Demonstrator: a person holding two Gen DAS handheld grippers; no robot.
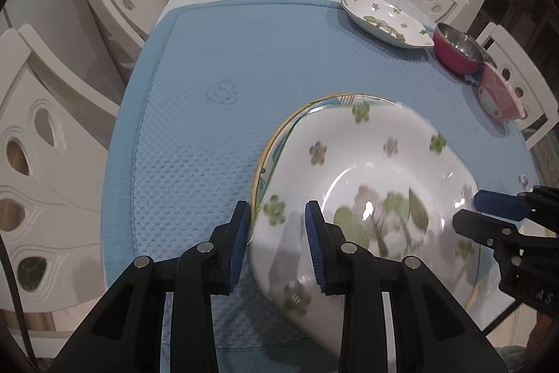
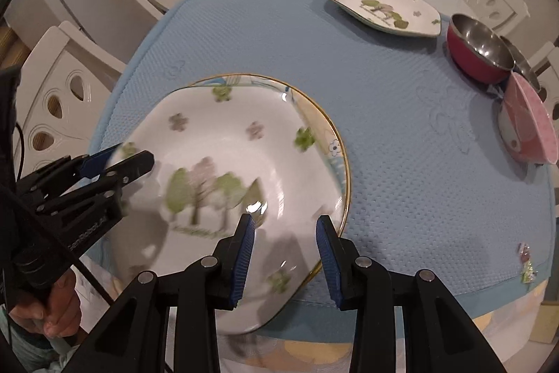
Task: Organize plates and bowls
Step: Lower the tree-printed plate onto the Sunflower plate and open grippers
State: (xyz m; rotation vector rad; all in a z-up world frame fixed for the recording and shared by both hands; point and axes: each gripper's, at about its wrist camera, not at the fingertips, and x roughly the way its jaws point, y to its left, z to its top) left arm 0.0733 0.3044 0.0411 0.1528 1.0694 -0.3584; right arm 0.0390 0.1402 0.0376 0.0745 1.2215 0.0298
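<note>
Left wrist view: the left gripper [image 1: 277, 243], fingers apart, straddles the near-left rim of a blurred white floral square plate [image 1: 360, 184]. That plate lies over a gold-rimmed round plate [image 1: 276, 142] on the blue textured mat [image 1: 216, 58].

Right wrist view: the right gripper [image 2: 284, 254], fingers apart, straddles the floral plate's near-right rim. Far right sit a second floral plate [image 2: 384, 4], a red steel bowl [image 2: 478, 48] and a pink bowl [image 2: 527, 121].

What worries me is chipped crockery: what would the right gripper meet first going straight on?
The white squarish ceramic plate with painted trees and flowers: its near rim already lies between the right gripper's fingers, so it would meet that plate's inner wall first. Blur leaves depth unclear.
</note>
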